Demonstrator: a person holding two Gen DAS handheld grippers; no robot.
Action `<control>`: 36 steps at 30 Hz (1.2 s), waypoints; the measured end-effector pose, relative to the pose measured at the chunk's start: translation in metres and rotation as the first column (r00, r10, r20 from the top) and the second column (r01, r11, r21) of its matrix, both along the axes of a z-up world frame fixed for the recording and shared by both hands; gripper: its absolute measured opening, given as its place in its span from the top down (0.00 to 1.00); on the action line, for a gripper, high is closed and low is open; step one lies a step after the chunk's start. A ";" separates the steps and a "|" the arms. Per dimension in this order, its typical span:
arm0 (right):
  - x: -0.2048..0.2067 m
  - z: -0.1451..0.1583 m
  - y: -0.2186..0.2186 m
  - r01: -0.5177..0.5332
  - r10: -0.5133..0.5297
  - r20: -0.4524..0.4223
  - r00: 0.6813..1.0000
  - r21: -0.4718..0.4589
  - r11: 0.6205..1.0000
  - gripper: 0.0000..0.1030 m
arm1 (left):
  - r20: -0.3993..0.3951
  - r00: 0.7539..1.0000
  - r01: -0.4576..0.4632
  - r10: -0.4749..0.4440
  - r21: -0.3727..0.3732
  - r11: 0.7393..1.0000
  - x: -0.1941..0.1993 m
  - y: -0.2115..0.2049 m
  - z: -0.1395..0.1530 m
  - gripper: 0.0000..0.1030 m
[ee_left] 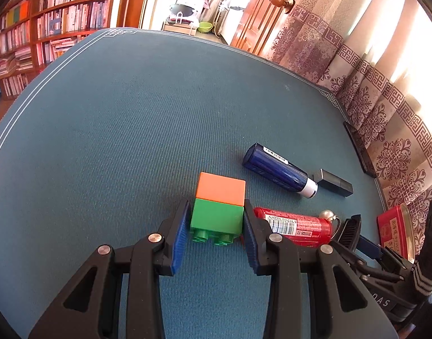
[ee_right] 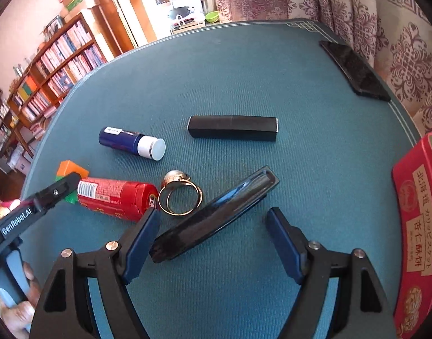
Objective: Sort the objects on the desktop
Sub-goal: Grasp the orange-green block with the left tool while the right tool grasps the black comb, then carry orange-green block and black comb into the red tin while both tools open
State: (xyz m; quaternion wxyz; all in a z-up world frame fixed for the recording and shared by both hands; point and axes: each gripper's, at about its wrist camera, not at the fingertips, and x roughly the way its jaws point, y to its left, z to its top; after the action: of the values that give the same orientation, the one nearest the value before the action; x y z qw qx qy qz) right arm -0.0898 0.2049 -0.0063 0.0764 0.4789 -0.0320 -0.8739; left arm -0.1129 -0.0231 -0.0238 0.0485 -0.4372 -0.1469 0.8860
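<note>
My left gripper (ee_left: 216,210) is shut on a green toy brick (ee_left: 216,221), one pad against each of its sides. An orange brick (ee_left: 220,188) is joined to the green one on its far side. In the right wrist view my right gripper (ee_right: 213,213) is open, low over the table. A glossy black oblong case (ee_right: 230,200) lies slantwise between its fingers, its near end by the left fingertip (ee_right: 148,226). The right pad stands clear of it.
On the blue-green mat (ee_left: 131,127) lie a red tube (ee_right: 114,197), a gold ring with a pearl (ee_right: 179,195), a blue bottle with a white cap (ee_right: 132,142) and a black stick-shaped box (ee_right: 233,127). A red tin (ee_right: 419,226) stands at the right. A black slab (ee_right: 354,70) lies by the far right edge.
</note>
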 end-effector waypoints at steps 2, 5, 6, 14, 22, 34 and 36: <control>0.005 -0.001 -0.001 -0.022 0.022 -0.013 1.000 0.044 0.999 0.29 | 0.004 1.000 -0.003 0.003 0.001 1.000 0.001 0.000 0.000 0.63; 0.016 -0.002 0.004 -0.039 0.042 -0.027 0.999 0.081 0.996 0.36 | 0.012 1.000 -0.006 0.006 0.002 1.000 0.003 0.000 0.000 0.63; 0.019 -0.002 0.006 -0.042 0.045 -0.032 0.998 0.089 0.995 0.39 | 0.014 1.000 -0.007 0.006 0.003 1.000 0.003 0.001 0.000 0.63; 0.028 -0.002 0.030 -0.010 0.012 -0.038 0.999 0.032 0.999 0.67 | 0.011 1.000 0.009 -0.009 -0.010 1.000 0.007 0.008 -0.003 0.63; 0.036 0.000 0.031 -0.023 0.023 -0.042 0.999 0.005 1.000 0.72 | 0.007 1.000 -0.003 0.003 0.005 1.000 0.007 0.003 -0.002 0.63; 0.065 0.021 0.033 -0.026 0.020 -0.093 0.995 -0.057 0.998 0.72 | -0.029 1.000 0.007 -0.006 0.026 1.000 0.015 0.004 0.007 0.63; 0.070 0.025 0.037 -0.023 0.016 -0.105 0.994 -0.063 0.998 0.72 | -0.034 0.999 0.009 -0.008 0.030 1.000 0.016 0.003 0.009 0.63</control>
State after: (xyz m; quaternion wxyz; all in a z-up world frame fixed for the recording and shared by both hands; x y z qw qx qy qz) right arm -0.0198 0.2422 0.0185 0.1019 0.4303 -0.0514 -0.8954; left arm -0.0966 -0.0199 -0.0152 0.0614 -0.4217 -0.1575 0.8908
